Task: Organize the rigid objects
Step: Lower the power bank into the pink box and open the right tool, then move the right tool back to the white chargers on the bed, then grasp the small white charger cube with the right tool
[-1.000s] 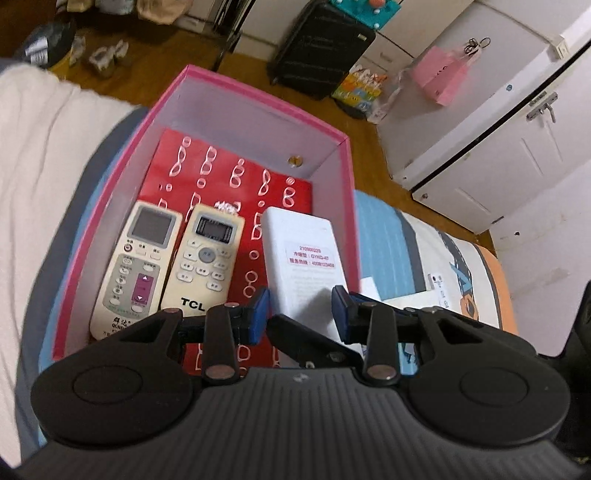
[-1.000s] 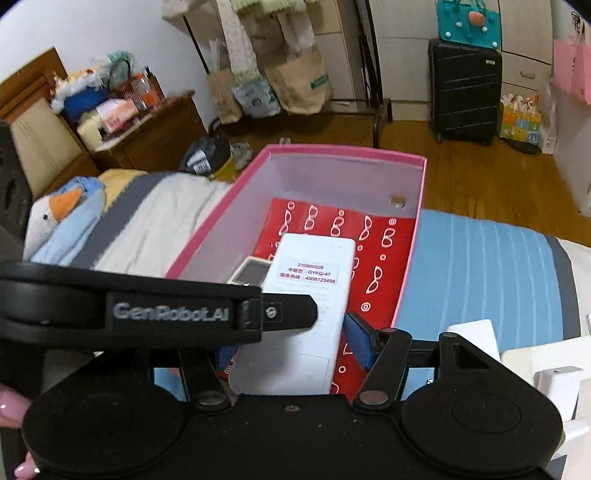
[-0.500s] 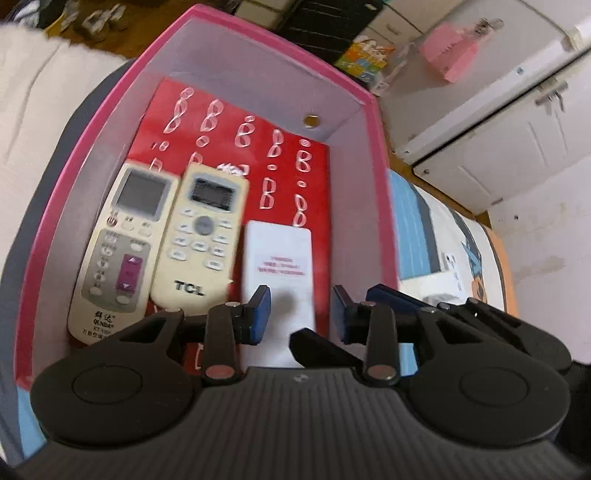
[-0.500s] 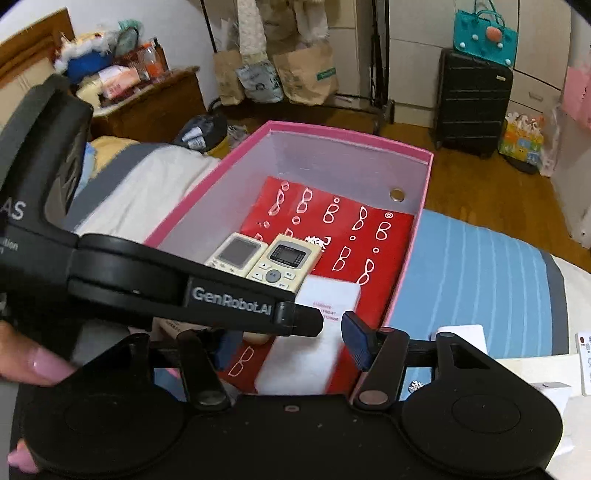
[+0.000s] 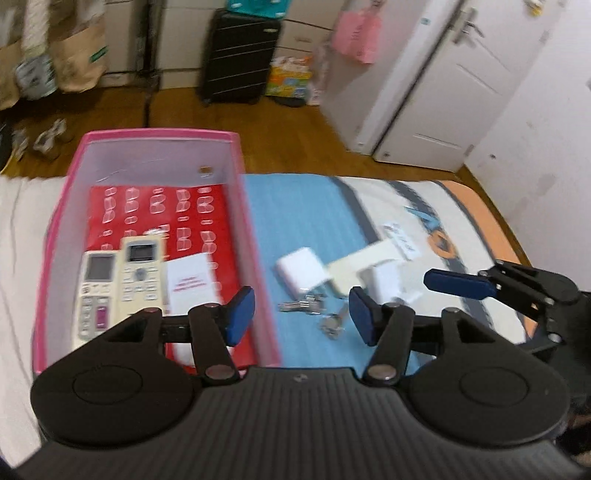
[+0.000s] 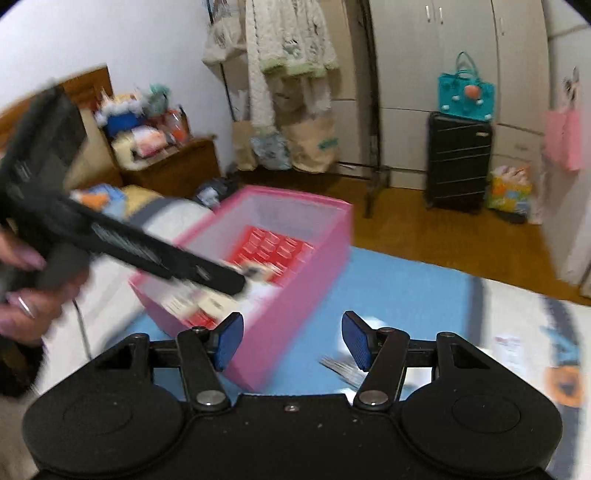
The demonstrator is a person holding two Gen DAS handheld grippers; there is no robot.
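Left gripper (image 5: 301, 317) jaws spread, just been opening, nothing between. Right gripper (image 6: 291, 339) spread, empty. Beyond: keys (image 5: 314, 310), white chargers (image 5: 301, 275) on bed (image 5: 295, 206). Three remotes (image 5: 142, 273) side by side inside pink box (image 5: 243, 206).

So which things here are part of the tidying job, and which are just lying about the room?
Job:
pink box
two remotes and white slab inside it
white charger, keys, cream box on the bed, outside the pink box

Lying about:
suitcase
pink bag
paper bags
teal bag
nightstand clutter
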